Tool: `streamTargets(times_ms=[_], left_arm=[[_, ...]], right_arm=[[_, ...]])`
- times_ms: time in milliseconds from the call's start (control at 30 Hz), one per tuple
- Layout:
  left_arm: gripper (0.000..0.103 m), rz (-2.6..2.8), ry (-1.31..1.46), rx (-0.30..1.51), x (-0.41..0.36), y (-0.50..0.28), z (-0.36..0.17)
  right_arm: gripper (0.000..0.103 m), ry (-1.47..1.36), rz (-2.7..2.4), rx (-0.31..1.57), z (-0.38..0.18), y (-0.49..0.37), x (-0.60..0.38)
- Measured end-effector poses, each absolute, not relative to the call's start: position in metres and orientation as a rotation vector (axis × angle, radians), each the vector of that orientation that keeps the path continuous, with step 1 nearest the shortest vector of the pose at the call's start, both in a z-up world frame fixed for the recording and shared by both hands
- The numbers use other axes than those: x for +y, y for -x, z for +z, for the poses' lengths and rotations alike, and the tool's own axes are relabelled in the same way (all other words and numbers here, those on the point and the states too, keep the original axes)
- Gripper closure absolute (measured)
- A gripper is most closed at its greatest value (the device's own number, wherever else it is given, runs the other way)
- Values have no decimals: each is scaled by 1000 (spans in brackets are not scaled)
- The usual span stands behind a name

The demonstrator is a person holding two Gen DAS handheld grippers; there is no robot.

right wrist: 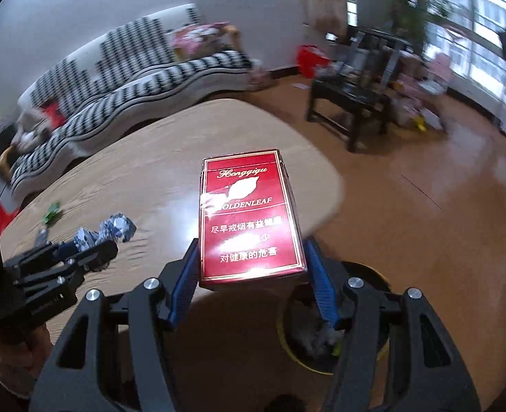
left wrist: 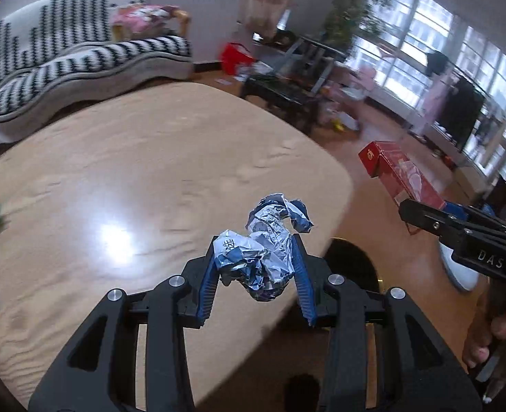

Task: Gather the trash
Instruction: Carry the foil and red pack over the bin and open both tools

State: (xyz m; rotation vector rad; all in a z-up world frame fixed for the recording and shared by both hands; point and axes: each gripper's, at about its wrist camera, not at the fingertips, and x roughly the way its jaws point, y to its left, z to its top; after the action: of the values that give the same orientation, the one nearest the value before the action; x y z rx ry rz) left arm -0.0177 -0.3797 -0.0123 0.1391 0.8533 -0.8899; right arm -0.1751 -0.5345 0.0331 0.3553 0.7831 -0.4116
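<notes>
Now left gripper (left wrist: 258, 267) clamped around crumpled foil wrapper (left wrist: 270, 240), right gripper (right wrist: 251, 271) around glossy rectangular red carton (right wrist: 249, 216).

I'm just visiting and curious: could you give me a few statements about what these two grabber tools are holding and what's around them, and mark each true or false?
1. The left gripper is clamped on a crumpled blue and silver wrapper. True.
2. The right gripper is empty. False: it grips a red cigarette pack between its blue pads.
3. A trash bin with rubbish inside stands on the floor below the right gripper. True.
4. The cigarette pack is green. False: it is red with gold lettering.
5. A green scrap lies on the wooden table. True.
</notes>
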Motion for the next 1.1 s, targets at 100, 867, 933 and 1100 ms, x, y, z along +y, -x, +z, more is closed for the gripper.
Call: streamTargets(times_ms=[100, 867, 933, 1100], left_arm=[[64, -948, -145, 879, -413, 32, -22], [64, -1117, -267, 1031, -535, 77, -96], [64, -1119, -264, 1035, -536, 77, -97], [64, -1131, -270, 1034, -537, 81, -97]], right_arm=[[44, -399, -472, 776, 29, 199, -560], [44, -640, -609, 914, -25, 255, -638], [44, -639, -609, 915, -24, 255, -637], [44, -643, -608, 912, -25, 255, -638]])
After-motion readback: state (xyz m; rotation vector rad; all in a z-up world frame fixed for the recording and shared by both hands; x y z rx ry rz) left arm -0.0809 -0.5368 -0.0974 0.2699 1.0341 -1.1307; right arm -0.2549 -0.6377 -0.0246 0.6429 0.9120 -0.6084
